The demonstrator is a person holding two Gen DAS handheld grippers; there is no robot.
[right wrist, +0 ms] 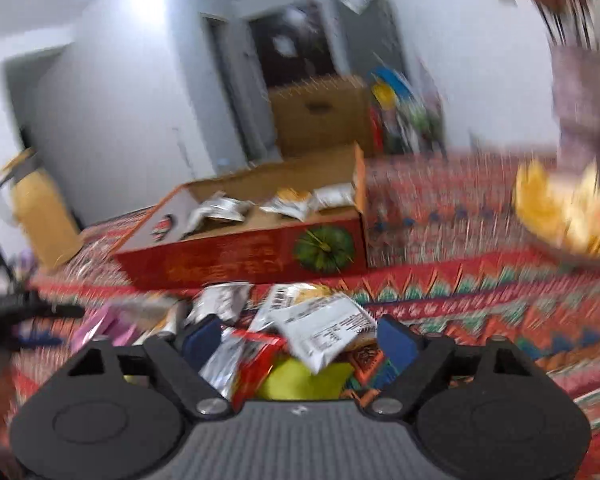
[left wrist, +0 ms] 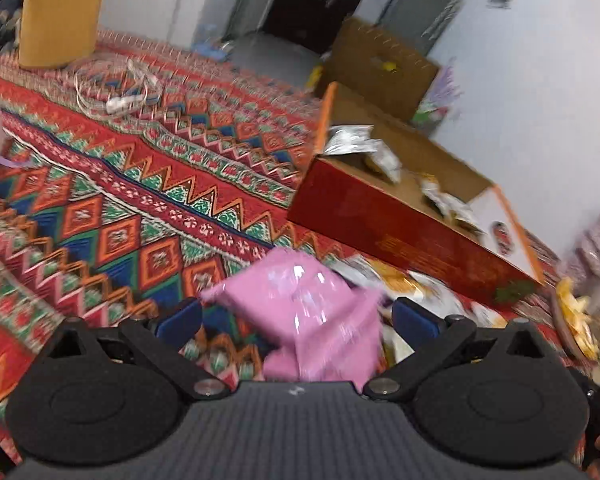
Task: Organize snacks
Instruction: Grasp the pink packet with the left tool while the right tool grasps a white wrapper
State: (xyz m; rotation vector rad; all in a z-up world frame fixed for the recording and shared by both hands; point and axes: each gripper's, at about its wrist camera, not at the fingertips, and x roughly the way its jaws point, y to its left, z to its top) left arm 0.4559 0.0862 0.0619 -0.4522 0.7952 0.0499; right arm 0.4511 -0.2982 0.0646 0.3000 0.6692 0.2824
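We are hovering the left gripper [left wrist: 296, 316], jaws apart, over a glossy pink plastic packet [left wrist: 300, 304]. Our right gripper [right wrist: 298, 338] is standing open above loose foil snack packets [right wrist: 320, 328] (nothing gripped), since the shallow red cardboard box [right wrist: 260, 260] collecting them is lying just beyond.

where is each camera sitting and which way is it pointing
Left wrist view: sits on the left gripper, looking forward and down over a pink glossy snack packet between its open jaws, across the patterned red woven rug.
Right wrist view: sits on the right gripper, aimed down at a pile of foil and paper snack packets; its blue pads flank the pile, apparently open.
Shared: the open red cardboard box holding packets, the rug, and a brown cardboard carton near the dark doorway.
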